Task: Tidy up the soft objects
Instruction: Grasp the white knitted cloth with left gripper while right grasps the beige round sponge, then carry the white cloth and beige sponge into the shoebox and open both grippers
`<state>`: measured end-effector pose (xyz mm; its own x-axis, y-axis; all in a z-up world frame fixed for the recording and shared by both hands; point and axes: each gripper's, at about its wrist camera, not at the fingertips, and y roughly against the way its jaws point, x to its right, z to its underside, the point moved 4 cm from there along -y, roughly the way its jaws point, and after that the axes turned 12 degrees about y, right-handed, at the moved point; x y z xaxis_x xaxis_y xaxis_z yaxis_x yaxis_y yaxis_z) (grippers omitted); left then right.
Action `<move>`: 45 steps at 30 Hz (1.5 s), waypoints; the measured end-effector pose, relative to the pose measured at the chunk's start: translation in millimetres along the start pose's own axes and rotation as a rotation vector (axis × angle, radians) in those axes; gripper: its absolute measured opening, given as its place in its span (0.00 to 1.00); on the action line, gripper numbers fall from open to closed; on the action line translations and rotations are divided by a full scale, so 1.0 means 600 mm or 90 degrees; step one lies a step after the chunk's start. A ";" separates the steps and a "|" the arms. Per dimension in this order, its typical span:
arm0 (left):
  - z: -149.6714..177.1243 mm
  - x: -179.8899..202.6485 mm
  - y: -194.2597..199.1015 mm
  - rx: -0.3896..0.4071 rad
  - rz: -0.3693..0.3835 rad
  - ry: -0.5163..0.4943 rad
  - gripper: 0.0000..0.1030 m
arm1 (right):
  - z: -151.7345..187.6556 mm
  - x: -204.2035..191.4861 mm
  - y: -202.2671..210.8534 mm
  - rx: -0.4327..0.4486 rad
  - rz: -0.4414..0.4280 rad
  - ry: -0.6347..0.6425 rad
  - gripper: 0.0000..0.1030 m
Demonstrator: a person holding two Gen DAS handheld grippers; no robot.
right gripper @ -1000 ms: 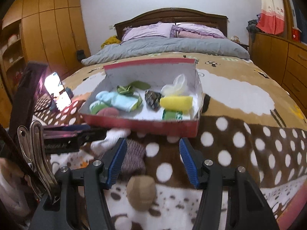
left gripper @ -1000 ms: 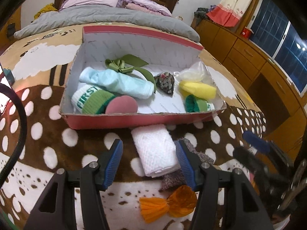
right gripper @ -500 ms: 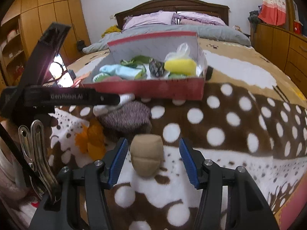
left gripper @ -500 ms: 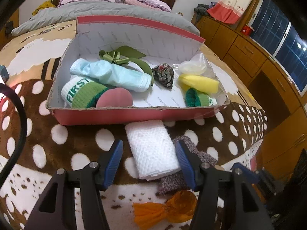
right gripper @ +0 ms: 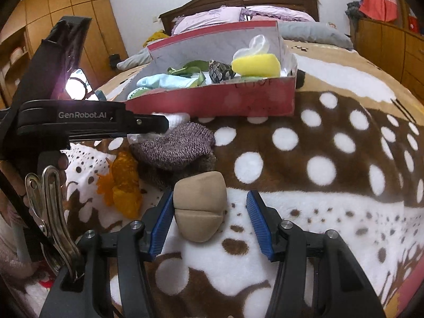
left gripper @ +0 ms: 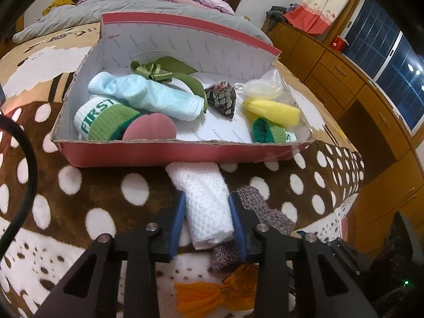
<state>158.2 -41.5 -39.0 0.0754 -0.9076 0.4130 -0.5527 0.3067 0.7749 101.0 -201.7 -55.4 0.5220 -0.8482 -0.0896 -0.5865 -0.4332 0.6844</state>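
Note:
A red cardboard box (left gripper: pixel 185 156) lies open on the spotted blanket and holds several soft items: a green-and-white sock, a light blue cloth, a green ribbon, a yellow sponge. My left gripper (left gripper: pixel 208 213) is shut on a folded white towel (left gripper: pixel 206 204) just in front of the box. A purple knit sock (left gripper: pixel 265 212) lies under it, and an orange fabric piece (left gripper: pixel 212 295) lies nearer me. My right gripper (right gripper: pixel 209 213) is open around a beige soft pad (right gripper: pixel 200 209) on the blanket; its left pad touches it. The box also shows in the right wrist view (right gripper: pixel 225 100).
The spotted blanket (right gripper: pixel 318 159) covers the bed. Wooden cabinets (left gripper: pixel 357 106) stand along the right. The left gripper's body (right gripper: pixel 87 122) reaches across the left of the right wrist view. A lit phone (right gripper: pixel 76 84) stands at the far left.
My left gripper has closed onto the white towel. My right gripper has come down and forward so the beige pad now sits between its open fingers.

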 end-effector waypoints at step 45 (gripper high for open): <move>-0.007 -0.005 0.126 0.119 -0.001 -0.023 0.17 | -0.034 -0.038 0.071 0.073 0.016 0.024 0.34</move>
<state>119.3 -14.2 20.2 0.0489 -0.9189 0.3914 -0.6971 0.2492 0.6722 76.8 -194.3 -9.3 0.5277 -0.8482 -0.0447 -0.6657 -0.4457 0.5986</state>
